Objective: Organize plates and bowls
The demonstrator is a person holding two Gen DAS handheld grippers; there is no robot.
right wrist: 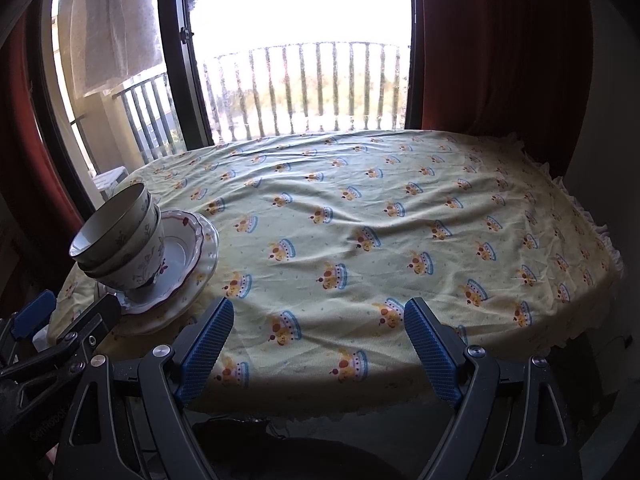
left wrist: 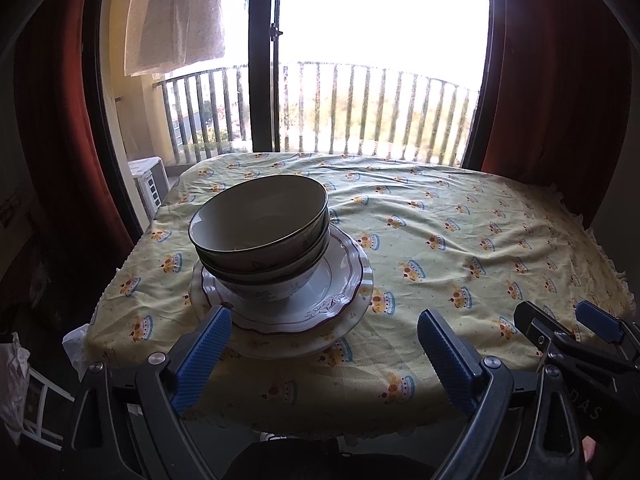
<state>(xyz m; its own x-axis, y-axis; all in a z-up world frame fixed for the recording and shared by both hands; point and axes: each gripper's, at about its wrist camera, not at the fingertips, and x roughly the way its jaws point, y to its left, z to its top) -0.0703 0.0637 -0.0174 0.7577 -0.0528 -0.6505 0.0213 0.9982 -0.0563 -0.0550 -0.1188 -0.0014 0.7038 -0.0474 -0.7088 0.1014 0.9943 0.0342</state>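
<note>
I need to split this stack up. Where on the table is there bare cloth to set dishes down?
Free: the cloth right of the stack, across to the frilled right edge and back to the window. Crowded: the near left corner, where bowls sit on plates, just ahead of the left hand-held gripper.

Right gripper [right wrist: 319,314] low at the near table edge, jaws wide apart, nothing between them; blue ribbed pads [right wrist: 208,344] over bare tablecloth [right wrist: 400,200], yellow with a crown print, wrinkled. Stack at left: three nested bowls [right wrist: 120,240], tilted, sit in a scalloped plate [right wrist: 180,264] with a red rim line, which rests on a larger plate [right wrist: 208,264]. Left gripper [right wrist: 64,316] enters at the lower left, one black finger just before the plates; contact cannot be told. Behind: window [right wrist: 300,20], balcony railing [right wrist: 304,88], red curtain [right wrist: 500,60] at right.
</note>
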